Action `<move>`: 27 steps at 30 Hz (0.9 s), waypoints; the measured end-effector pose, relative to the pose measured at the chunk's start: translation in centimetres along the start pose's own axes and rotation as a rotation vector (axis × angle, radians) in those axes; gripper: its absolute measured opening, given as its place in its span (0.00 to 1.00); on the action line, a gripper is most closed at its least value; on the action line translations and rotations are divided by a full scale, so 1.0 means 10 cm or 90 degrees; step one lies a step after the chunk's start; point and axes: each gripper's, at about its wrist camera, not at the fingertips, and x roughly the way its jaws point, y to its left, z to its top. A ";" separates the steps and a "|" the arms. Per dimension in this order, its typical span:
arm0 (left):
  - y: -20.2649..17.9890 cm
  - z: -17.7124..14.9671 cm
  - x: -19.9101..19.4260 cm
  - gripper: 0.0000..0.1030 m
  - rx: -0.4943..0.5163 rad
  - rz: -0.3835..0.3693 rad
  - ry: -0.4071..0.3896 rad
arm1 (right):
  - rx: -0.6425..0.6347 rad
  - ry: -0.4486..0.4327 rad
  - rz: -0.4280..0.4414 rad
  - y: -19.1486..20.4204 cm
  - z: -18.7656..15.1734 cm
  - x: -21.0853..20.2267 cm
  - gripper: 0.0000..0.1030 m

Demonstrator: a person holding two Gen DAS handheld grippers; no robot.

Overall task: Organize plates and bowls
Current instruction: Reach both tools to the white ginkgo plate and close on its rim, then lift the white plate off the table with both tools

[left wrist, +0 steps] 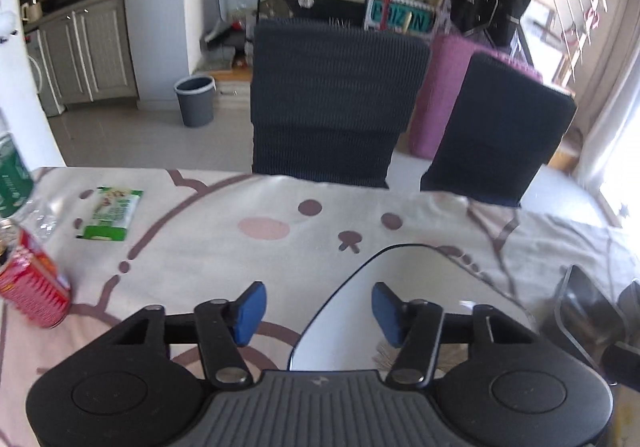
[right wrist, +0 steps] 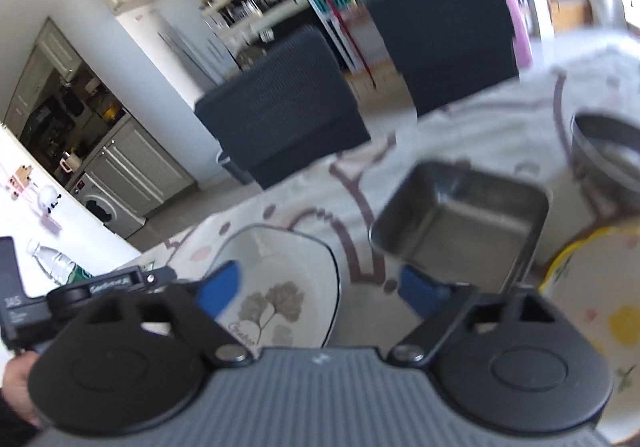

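Observation:
A white square plate with a dark rim and a leaf print (left wrist: 404, 299) lies on the cartoon tablecloth; it also shows in the right wrist view (right wrist: 280, 287). My left gripper (left wrist: 318, 313) is open just above its left edge, one pad over the plate. My right gripper (right wrist: 324, 287) is open, between the white plate and a dark square bowl (right wrist: 464, 223). The dark bowl also shows at the right in the left wrist view (left wrist: 588, 311). A yellow-rimmed white plate (right wrist: 592, 311) and a round metal bowl (right wrist: 608, 155) lie to the right.
Two dark chairs (left wrist: 332, 103) stand at the table's far edge. A green packet (left wrist: 112, 213), a red can (left wrist: 34, 283) and a water bottle (left wrist: 14, 175) are at the left of the table. A grey bin (left wrist: 196, 99) stands on the floor.

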 end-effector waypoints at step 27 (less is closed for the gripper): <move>0.28 -0.05 0.40 0.14 0.001 -0.032 0.092 | -0.124 0.125 -0.113 0.52 0.40 1.28 0.13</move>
